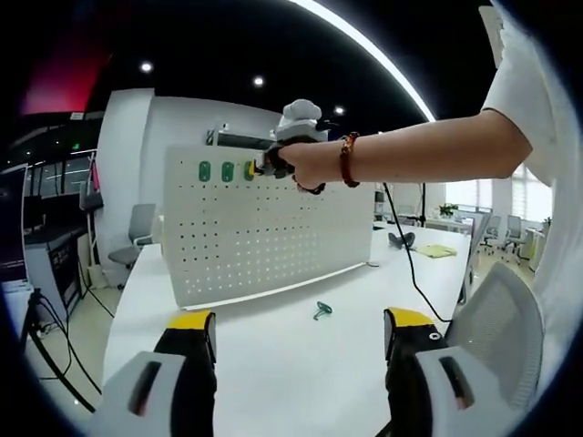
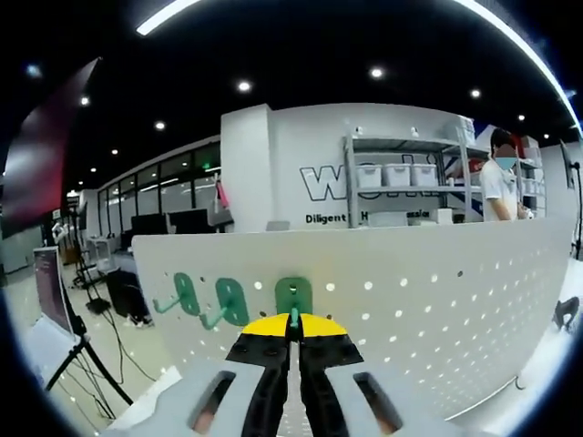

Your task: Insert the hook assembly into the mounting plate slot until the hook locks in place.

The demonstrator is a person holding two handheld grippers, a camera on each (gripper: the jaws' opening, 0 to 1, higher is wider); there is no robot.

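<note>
Up at the top row of the white perforated mounting plate (image 2: 410, 300), your right gripper (image 2: 293, 339) has its fingers pinched on the green plastic hook (image 2: 293, 300), square-on for seating. Left gripper (image 1: 301, 332) hangs open below, near a spare green hook (image 1: 322, 310) on the white bench (image 1: 273, 355).

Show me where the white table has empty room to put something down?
The white table is bare between the left claw and the white pegboard, apart from one small green hook. It is crowded at the board's top left, where the right claw grips a green hook beside two others.
</note>
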